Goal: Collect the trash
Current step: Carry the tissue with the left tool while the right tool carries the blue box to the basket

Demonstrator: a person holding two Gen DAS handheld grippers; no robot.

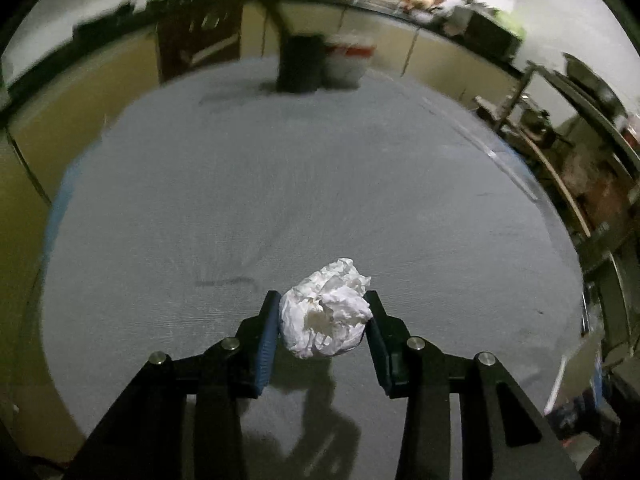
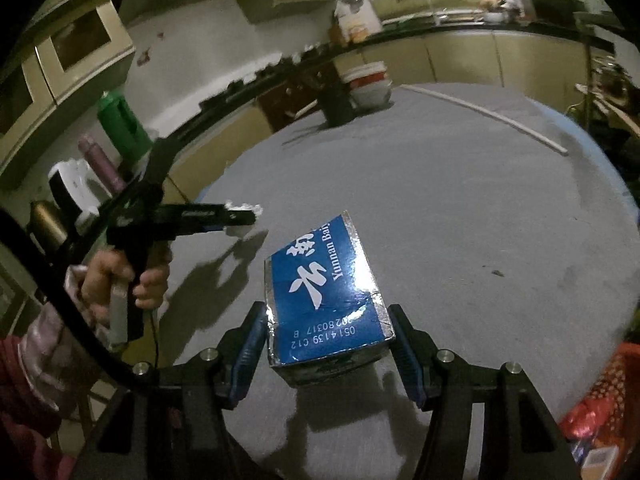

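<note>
Blue box (image 2: 328,300) reading "Yunnan Bai", clamped between right gripper (image 2: 332,344) fingers above grey bench (image 2: 480,208); crumpled white paper (image 1: 326,312) clamped between left gripper (image 1: 322,322) fingers; person's hand (image 2: 120,280) seen only from right.

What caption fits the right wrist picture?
Right gripper clamps a blue box above the grey table.

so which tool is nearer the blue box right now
Right. The right tool has the blue box clamped between its pads, lifted off the grey table. The left tool is off to the box's left, shut on a crumpled white paper ball.
</note>
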